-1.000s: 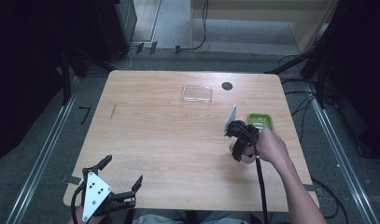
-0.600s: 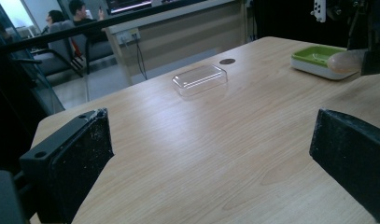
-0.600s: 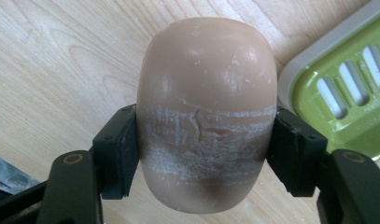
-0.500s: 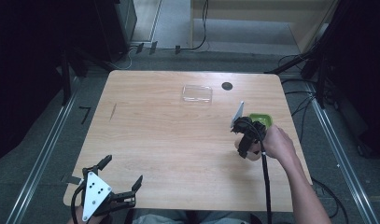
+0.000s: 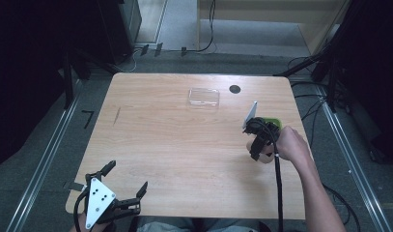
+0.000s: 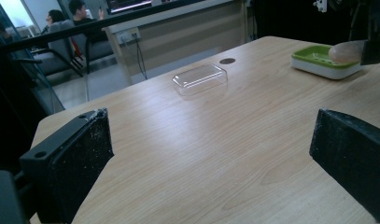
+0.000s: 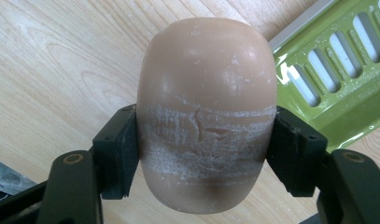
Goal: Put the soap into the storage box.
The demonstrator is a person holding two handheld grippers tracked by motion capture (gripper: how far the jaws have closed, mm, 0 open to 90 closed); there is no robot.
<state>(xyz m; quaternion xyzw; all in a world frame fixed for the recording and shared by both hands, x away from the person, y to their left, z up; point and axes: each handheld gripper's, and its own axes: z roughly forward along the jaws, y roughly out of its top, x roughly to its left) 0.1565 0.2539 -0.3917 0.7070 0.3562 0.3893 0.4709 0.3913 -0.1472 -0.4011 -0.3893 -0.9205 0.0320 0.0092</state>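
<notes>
A beige oval soap bar (image 7: 206, 107) sits between the two black pads of my right gripper (image 7: 204, 156), which is shut on its lower half and holds it just above the wood. In the high view this gripper (image 5: 258, 145) is at the table's right side, just in front of a green slotted soap dish (image 5: 272, 121). The dish (image 7: 337, 70) lies up and to the right of the soap. My left gripper (image 5: 126, 178) rests at the table's near left corner, its jaws wide open with nothing between them (image 6: 211, 163).
A clear plastic lid (image 5: 203, 96) lies toward the far middle of the table (image 5: 175, 140), next to a round black hole (image 5: 234, 89). From the left gripper view the lid (image 6: 200, 78) and the dish (image 6: 318, 58) are far ahead.
My right gripper has carried the soap a little to the right, closer to the green dish. The left gripper has stayed where it was.
</notes>
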